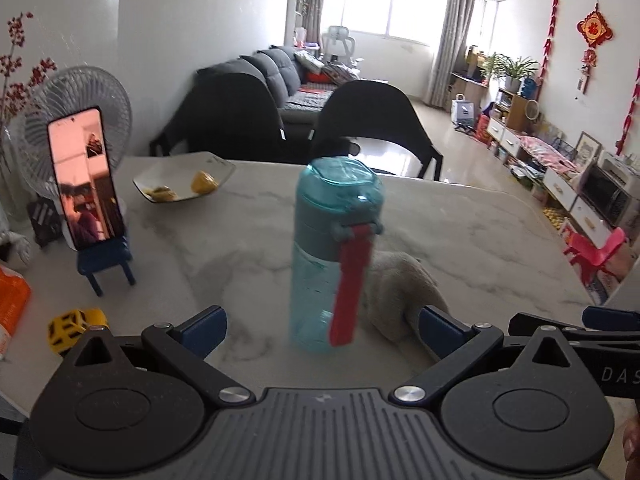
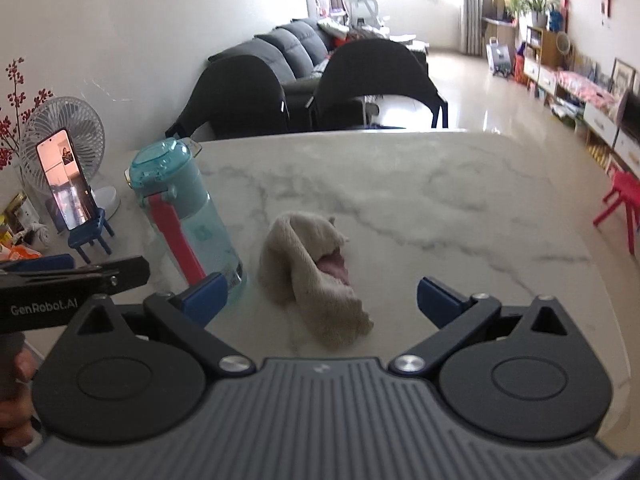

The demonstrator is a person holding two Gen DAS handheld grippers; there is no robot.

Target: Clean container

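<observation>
The left hand-held gripper (image 1: pixel 320 330) sits low in its own view with its blue-tipped fingers (image 1: pixel 204 326) spread wide and nothing between them; the teal bottle (image 1: pixel 334 252) stands upright on the marble desk (image 1: pixel 480 248) just past them, in the centre of the frame, lid closed, with a red strap (image 1: pixel 352 284) hanging down its front. The right hand-held gripper (image 2: pixel 322 300) is likewise wide open and empty, its fingers (image 2: pixel 438 298) framing a crumpled beige cloth (image 2: pixel 312 272) that lies on the desk in the lower middle of the right wrist view. There the bottle stands left of centre, just beside the cloth, and the gripper's left fingertip overlaps the bottle's base in the picture; whether it touches I cannot tell. In the left wrist view the cloth shows behind and to the right of the bottle. Further out, at the left of that frame, a phone (image 1: pixel 84 178) with a lit screen leans on a small blue stand (image 1: pixel 106 262), with a white fan (image 1: pixel 76 120) behind it. A plate (image 1: pixel 182 178) with bits of food sits at the upper left of the desk, and a yellow toy (image 1: pixel 76 330) lies at the lower left.
</observation>
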